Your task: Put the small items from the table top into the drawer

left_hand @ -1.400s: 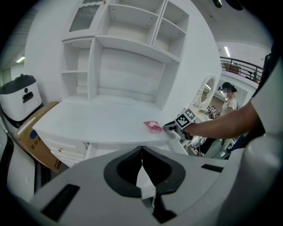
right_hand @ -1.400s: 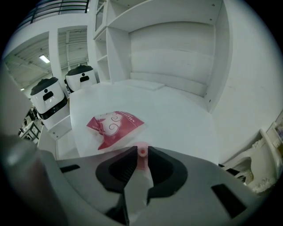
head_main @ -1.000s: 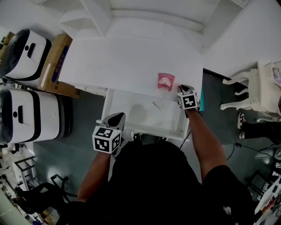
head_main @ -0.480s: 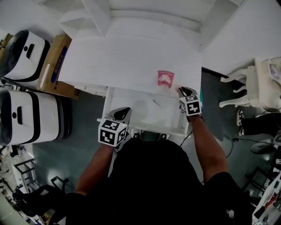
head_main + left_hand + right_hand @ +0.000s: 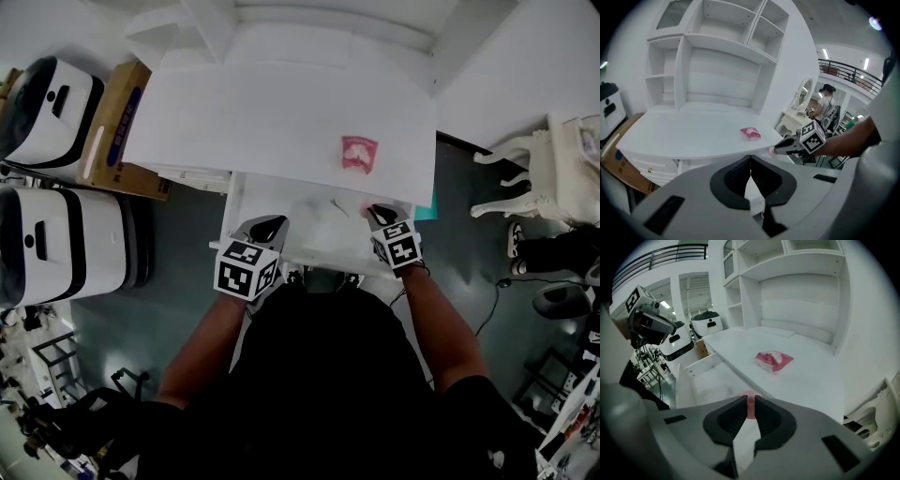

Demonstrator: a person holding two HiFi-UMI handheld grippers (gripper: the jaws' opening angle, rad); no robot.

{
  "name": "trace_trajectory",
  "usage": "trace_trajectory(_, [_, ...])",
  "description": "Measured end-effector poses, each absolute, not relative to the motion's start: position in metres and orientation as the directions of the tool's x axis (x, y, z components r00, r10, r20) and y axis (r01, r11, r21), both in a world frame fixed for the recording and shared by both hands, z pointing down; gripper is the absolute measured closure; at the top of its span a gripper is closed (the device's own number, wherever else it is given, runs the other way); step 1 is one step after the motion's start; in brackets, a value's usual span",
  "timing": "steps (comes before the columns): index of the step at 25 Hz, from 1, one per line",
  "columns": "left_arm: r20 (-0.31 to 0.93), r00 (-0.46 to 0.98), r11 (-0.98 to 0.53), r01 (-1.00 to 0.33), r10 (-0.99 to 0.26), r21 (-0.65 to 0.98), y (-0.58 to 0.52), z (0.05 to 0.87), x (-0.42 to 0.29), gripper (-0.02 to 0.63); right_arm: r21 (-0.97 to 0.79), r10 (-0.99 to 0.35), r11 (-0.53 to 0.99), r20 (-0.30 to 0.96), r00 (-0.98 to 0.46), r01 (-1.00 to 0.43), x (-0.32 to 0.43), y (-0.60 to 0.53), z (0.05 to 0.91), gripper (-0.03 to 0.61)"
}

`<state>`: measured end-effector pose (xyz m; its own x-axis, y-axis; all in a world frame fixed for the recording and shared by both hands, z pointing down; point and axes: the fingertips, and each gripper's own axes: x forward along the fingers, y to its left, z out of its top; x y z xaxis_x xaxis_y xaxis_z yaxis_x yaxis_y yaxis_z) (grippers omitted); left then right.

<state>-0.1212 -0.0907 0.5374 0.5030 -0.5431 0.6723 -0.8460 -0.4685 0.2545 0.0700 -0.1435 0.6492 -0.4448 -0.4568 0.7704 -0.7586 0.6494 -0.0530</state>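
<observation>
Small pink round item (image 5: 750, 405) is pinched between the nearly closed jaws of the right gripper (image 5: 378, 215), at the front edge of the white table top (image 5: 281, 103) and over the right end of the open drawer (image 5: 300, 232). Pink packet (image 5: 359, 152) lies flat on the table top at about 11 o'clock from that gripper, apart from it. Left gripper (image 5: 265, 226) sits at 9 o'clock over the drawer's left end, jaws closed together on nothing.
</observation>
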Motion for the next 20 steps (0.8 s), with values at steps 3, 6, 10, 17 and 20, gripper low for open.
trace_trajectory(3, [0.677, 0.500, -0.465, -0.848, -0.540, 0.256, -0.088, 0.539, -0.124, 0.603, -0.064, -0.393, 0.692, 0.802, -0.450, -0.719, 0.053, -0.125, 0.672, 0.517])
trace_trajectory(6, [0.678, 0.497, -0.461, -0.850, -0.542, 0.255, -0.087, 0.538, -0.127, 0.603, -0.078, -0.326, 0.732, 0.832, -0.449, -0.676, 0.036, -0.111, 0.698, 0.517])
trace_trajectory(10, [0.679, 0.486, -0.446, -0.859, -0.551, 0.253, -0.084, 0.533, -0.135, 0.603, -0.079, -0.252, 0.796, 0.857, -0.448, -0.600, 0.012, -0.099, 0.729, 0.517])
trace_trajectory(17, [0.694, 0.449, -0.398, -0.883, -0.563, 0.249, -0.075, 0.534, -0.154, 0.603, -0.094, -0.142, 0.854, 0.904, -0.404, -0.511, -0.015, -0.087, 0.769, 0.517])
trace_trajectory(20, [0.700, 0.434, -0.379, -0.892, -0.567, 0.247, -0.072, 0.534, -0.161, 0.603, -0.097, -0.110, 0.871, 0.917, -0.383, -0.481, -0.022, -0.083, 0.781, 0.517])
